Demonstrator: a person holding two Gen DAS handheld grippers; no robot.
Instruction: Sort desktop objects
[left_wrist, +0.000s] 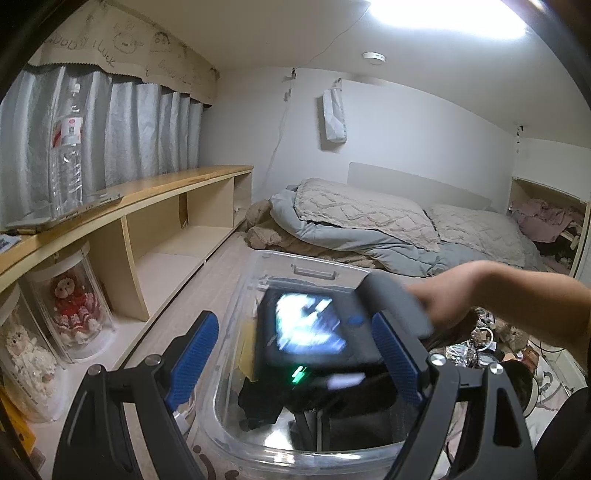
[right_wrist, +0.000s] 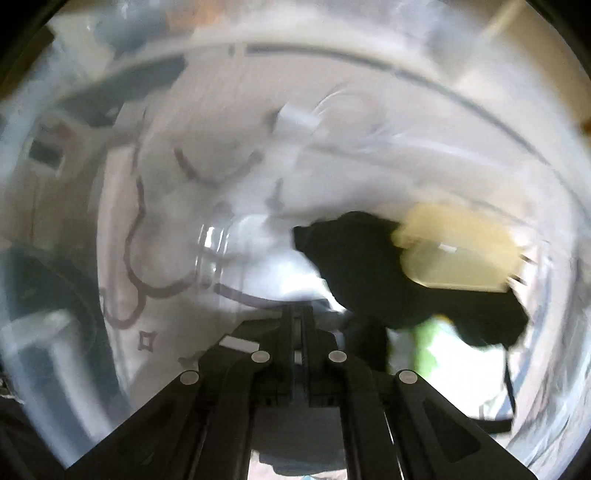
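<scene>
Two blue-padded fingers (left_wrist: 195, 354) of the left gripper (left_wrist: 295, 354) stand spread wide low in the frame over the clear plastic storage bin (left_wrist: 236, 295), while the right gripper (right_wrist: 299, 314), jaws pressed together, points blurrily into the bin at a black object (right_wrist: 369, 266) and pale yellow piece (right_wrist: 458, 247) at right.

The right gripper (right_wrist: 301, 314) has its jaws pressed together inside a clear plastic bin (right_wrist: 461, 103). A black object (right_wrist: 369, 266) lies just ahead beside a pale yellow item (right_wrist: 458, 247) (both heavily blurred).
</scene>
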